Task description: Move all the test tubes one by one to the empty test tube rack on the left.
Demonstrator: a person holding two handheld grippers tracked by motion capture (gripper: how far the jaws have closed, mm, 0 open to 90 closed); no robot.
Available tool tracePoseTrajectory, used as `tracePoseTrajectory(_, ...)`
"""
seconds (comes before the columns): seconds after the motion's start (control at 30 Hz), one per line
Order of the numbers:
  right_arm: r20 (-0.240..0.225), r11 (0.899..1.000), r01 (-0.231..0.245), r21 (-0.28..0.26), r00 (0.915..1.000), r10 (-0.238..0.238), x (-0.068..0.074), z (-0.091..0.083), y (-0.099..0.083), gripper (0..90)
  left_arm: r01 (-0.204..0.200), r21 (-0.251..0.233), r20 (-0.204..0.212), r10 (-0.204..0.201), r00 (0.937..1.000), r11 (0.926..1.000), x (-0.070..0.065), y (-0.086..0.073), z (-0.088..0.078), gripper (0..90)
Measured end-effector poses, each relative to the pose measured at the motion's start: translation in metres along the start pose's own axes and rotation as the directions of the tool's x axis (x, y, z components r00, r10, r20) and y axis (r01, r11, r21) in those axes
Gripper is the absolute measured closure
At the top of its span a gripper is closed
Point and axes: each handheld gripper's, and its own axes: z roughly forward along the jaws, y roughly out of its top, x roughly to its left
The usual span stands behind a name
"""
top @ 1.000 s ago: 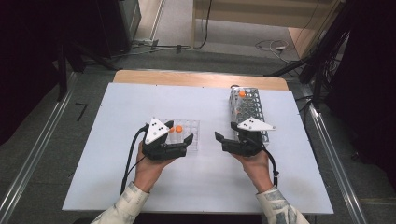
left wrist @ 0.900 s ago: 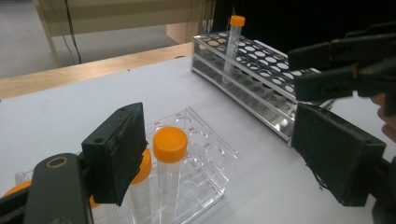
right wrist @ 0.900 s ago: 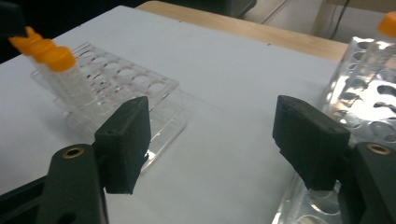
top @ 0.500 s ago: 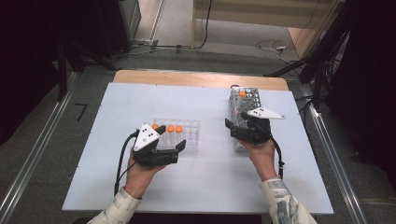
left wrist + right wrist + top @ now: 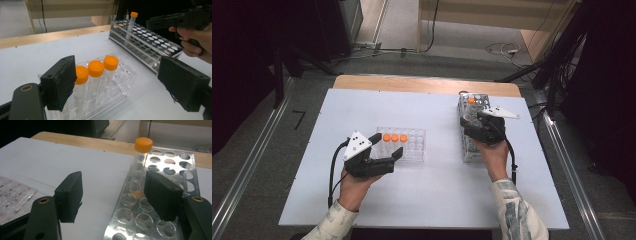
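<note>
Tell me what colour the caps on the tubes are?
Orange caps, clearest in the left gripper view.

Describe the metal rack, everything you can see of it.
The metal rack is a long shiny frame of stacked plates punched with rows of round holes. It stands flat on the white table, at its right side. One clear tube with an orange cap stands upright in a hole near the far end; the other holes look empty. The right gripper hovers over it, jaws open.

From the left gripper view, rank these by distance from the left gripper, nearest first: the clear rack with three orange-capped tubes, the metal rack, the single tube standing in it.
1. Clear rack, just ahead between the open jaws of the left gripper.
2. Metal rack, farther on, to the right.
3. Single tube, at that rack's far end.
</note>
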Motion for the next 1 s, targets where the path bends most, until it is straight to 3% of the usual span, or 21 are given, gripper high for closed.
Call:
tracePoseTrajectory(0.27, 0.052, 1.0, -0.009, 0.005, 0.9986, 0.009, -0.008, 0.01, 0.005, 29.5, -0.001, 0.006, -0.007, 0.001, 1.0, 1.0, 0.002, -0.001, -0.001, 15.5)
tracePoseTrajectory(0.57, 0.068, 1.0, -0.008, 0.011, 0.9976, 0.007, -0.011, 0.021, 0.007, 31.6, 0.001, -0.006, -0.034, -0.001, 0.9994, 1.0, 0.006, 0.0, -0.005, 15.5)
tracePoseTrajectory(1.0, 0.092, 0.999, -0.001, 0.048, 0.9958, -0.003, -0.015, 0.039, 0.019, 42.6, -0.006, -0.004, -0.038, 0.006, 0.9993, 1.0, 0.006, -0.001, -0.006, 15.5)
